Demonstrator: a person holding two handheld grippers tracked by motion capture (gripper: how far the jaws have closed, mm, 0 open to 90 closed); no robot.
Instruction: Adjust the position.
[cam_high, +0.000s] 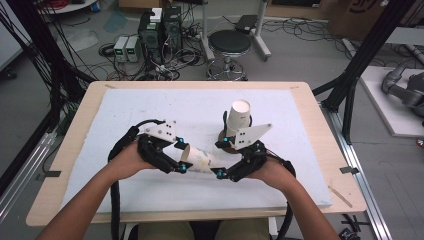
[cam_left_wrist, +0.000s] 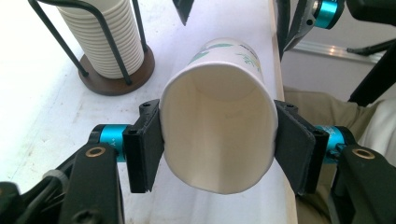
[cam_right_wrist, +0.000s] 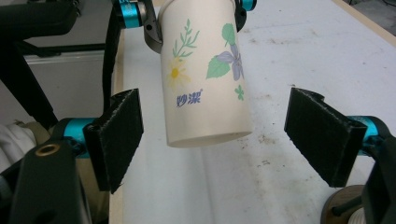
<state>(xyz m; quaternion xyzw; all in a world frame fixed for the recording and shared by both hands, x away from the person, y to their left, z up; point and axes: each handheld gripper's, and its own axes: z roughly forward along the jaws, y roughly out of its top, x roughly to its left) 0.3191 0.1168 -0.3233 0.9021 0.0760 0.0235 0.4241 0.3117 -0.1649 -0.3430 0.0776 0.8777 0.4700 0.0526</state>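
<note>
A white paper cup (cam_high: 200, 160) printed with flowers lies level in the air between my two grippers, low over the white board. My left gripper (cam_high: 181, 155) is shut on its open rim, and in the left gripper view the pads (cam_left_wrist: 144, 144) squeeze the cup (cam_left_wrist: 217, 126) slightly oval. My right gripper (cam_high: 222, 156) stands open around the cup's base end. In the right gripper view both pads (cam_right_wrist: 119, 135) stand well off the cup (cam_right_wrist: 205, 79). A stack of cups (cam_high: 238, 117) stands in a wire holder just behind.
The holder's round brown base (cam_left_wrist: 116, 74) sits on the white board (cam_high: 150, 105) covering the wooden table (cam_high: 320, 130). Beyond the table's far edge are a black stool (cam_high: 229, 42), computer boxes (cam_high: 160, 30) and cables on the floor.
</note>
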